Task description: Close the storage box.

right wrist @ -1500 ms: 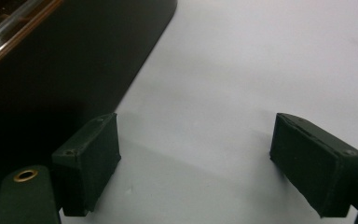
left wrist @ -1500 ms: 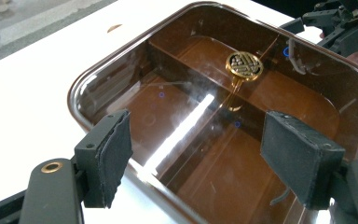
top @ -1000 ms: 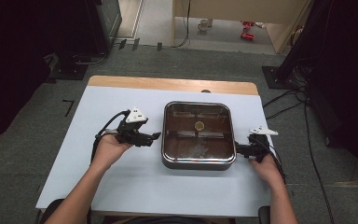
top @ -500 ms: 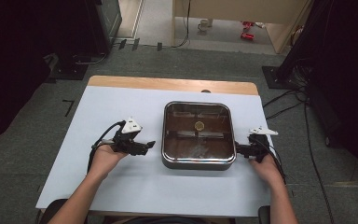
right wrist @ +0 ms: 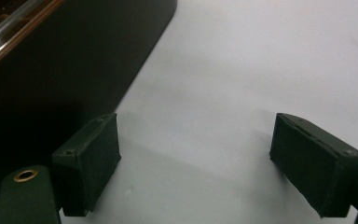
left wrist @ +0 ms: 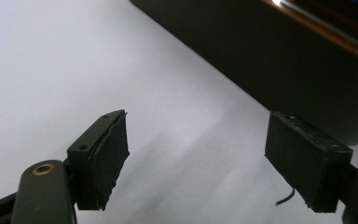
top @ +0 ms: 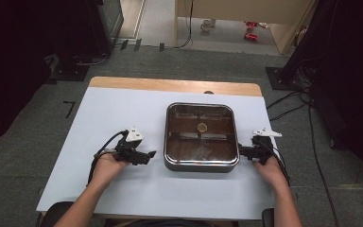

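1. The square pan (top: 201, 136) sits right of the middle of the white table (top: 99, 123); we place everything else relative to it. It is a deep metal pan with rounded corners and a glass lid with a small knob (top: 202, 126) at its centre.
2. Our left gripper (top: 146, 154) lies low just off the pan's left wall, jaws wide apart with nothing between them; they have just been opening. Only bare table shows between the pads (left wrist: 109, 154).
3. Our right gripper (top: 242, 152) sits close at the pan's right wall, jaws also wide and empty.
4. Judgement: the pan is heavy, rigid and smooth-sided, so likely slippery; the glass lid is fragile and may slide.
5. Best hold: both side walls or rim, lifted level.
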A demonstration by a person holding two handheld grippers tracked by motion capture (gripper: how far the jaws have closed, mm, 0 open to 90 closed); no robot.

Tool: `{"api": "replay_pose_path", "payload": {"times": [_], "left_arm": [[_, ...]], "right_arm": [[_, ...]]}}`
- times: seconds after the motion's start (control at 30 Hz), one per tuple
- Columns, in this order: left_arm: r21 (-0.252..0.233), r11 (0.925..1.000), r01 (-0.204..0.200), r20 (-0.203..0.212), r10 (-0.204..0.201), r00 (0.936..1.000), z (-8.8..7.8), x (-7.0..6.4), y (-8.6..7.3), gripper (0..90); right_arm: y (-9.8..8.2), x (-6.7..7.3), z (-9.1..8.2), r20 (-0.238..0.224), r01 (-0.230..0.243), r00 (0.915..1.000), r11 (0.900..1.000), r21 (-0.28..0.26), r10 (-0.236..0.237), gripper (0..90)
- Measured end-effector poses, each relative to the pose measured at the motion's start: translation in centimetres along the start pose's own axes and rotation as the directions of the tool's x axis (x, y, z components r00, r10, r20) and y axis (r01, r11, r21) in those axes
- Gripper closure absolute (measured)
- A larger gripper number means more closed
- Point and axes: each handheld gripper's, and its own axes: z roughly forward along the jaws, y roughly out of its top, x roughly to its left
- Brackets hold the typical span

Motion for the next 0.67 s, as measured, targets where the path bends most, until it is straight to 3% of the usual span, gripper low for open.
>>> {"api": "replay_pose_path", "payload": {"times": [0.07, 0.17, 0.3, 0.4, 0.47, 0.67], "left_arm": [[0.019, 0.9998, 0.003, 0.013, -0.004, 0.9999, 0.2, -0.1, -0.2, 21.3], [0.06, 0.9979, 0.022, -0.014, -0.022, 0.9997, 0.9, -0.3, -0.4, 21.2], [0.045, 0.9989, 0.014, -0.027, -0.013, 0.9995, 1.1, -0.6, -0.6, 18.6], [0.005, 0.9999, -0.015, -0.056, 0.015, 0.9983, 1.2, -1.0, -1.2, 17.7], [-0.025, 0.9997, -0.009, -0.055, 0.007, 0.9984, 1.2, -1.0, -1.6, 17.3], [-0.029, 0.9996, -0.009, -0.059, 0.007, 0.9982, 1.2, -1.0, -1.7, 16.9]], "right_arm": [[0.0, 0.0, 0.0, 0.0, 0.0, 1.0, 1.0, 0.0, 0.0, 15.5], [0.0, 0.0, 0.0, 0.0, 0.0, 1.0, 1.0, 0.0, 0.0, 15.4], [0.0, 0.0, 0.0, 0.0, 0.0, 1.0, 1.0, 0.0, 0.0, 15.4], [0.0, 0.0, 0.0, 0.0, 0.0, 1.0, 1.0, 0.0, 0.0, 15.4], [0.0, 0.0, 0.0, 0.0, 0.0, 1.0, 1.0, 0.0, 0.0, 15.4], [0.0, 0.0, 0.0, 0.0, 0.0, 1.0, 1.0, 0.0, 0.0, 15.4]]}}
